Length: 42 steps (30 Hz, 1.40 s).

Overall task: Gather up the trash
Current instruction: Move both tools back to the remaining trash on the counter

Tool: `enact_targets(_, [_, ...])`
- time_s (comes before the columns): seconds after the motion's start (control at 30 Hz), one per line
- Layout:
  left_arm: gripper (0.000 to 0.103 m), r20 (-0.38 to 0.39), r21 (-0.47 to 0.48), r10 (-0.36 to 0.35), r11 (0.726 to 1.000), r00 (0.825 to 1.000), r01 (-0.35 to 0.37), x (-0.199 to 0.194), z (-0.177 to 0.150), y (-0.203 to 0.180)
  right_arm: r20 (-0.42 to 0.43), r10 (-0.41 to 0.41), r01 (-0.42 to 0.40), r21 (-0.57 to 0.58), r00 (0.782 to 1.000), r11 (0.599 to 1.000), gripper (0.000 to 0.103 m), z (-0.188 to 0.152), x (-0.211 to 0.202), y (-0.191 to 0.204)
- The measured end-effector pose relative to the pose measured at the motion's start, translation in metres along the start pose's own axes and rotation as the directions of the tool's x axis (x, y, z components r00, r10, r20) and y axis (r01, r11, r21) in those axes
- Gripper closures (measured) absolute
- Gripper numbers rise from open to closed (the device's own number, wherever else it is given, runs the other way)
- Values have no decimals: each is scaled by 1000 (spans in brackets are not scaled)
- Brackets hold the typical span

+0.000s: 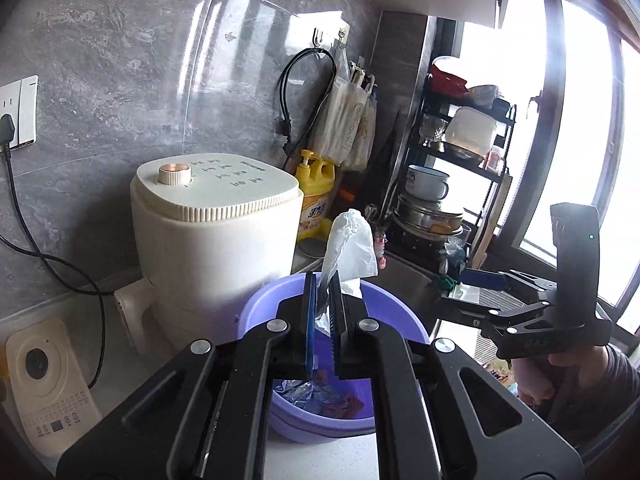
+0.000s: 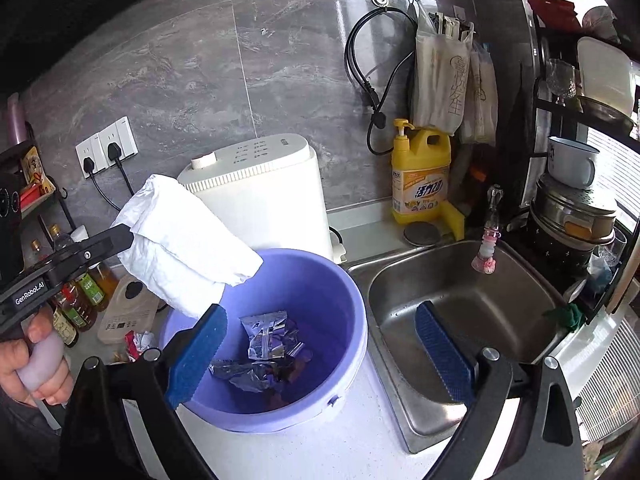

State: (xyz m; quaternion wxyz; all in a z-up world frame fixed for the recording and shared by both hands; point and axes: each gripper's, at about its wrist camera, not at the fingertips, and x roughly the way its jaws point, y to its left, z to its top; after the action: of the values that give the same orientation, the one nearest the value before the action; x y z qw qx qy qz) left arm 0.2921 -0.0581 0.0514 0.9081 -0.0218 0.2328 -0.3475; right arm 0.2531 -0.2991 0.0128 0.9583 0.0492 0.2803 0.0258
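My left gripper (image 1: 324, 292) is shut on a crumpled white paper tissue (image 1: 350, 242) and holds it above the purple bucket (image 1: 384, 300). In the right wrist view the tissue (image 2: 180, 248) hangs over the bucket's left rim (image 2: 352, 300), pinched by the left gripper (image 2: 120, 240). Silver snack wrappers (image 2: 266, 340) lie in the bucket's bottom. My right gripper (image 2: 320, 352) is open and empty, its blue pads (image 2: 444, 352) spread over the bucket and the sink edge. In the left wrist view it (image 1: 480, 280) sits to the right, open.
A white appliance (image 2: 260, 192) stands behind the bucket. A steel sink (image 2: 472, 304) lies to the right, with a yellow detergent bottle (image 2: 420, 176) behind it. A dish rack (image 2: 580, 200) is at far right. Oil bottles (image 2: 76, 300) and small wrappers (image 2: 138, 342) sit at left.
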Motion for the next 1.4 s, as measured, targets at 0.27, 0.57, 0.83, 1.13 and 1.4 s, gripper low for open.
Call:
enact_targets(0.27, [37, 31, -109, 134, 986, 991, -130, -28, -12, 43, 4, 31, -31, -4, 1000, 999, 8, -1, 1, 12])
enact_targets(0.57, [31, 23, -194, 286, 941, 958, -277, -73, -39, 87, -12, 130, -130, -63, 991, 989, 8, 2, 12, 50])
enact_targets(0.83, [31, -25, -269, 397, 881, 917, -389, -112, -74, 112, -51, 242, -247, -145, 969, 958, 11, 3, 24, 96])
enact_targets(1.13, [31, -81, -334, 473, 816, 877, -471, -137, -110, 129, -135, 354, -377, -230, 925, 897, 21, -6, 40, 148])
enact_targets(1.4, [31, -143, -392, 474, 779, 869, -489, -139, -148, 137, -235, 408, -465, -298, 882, 834, 29, -24, 63, 192])
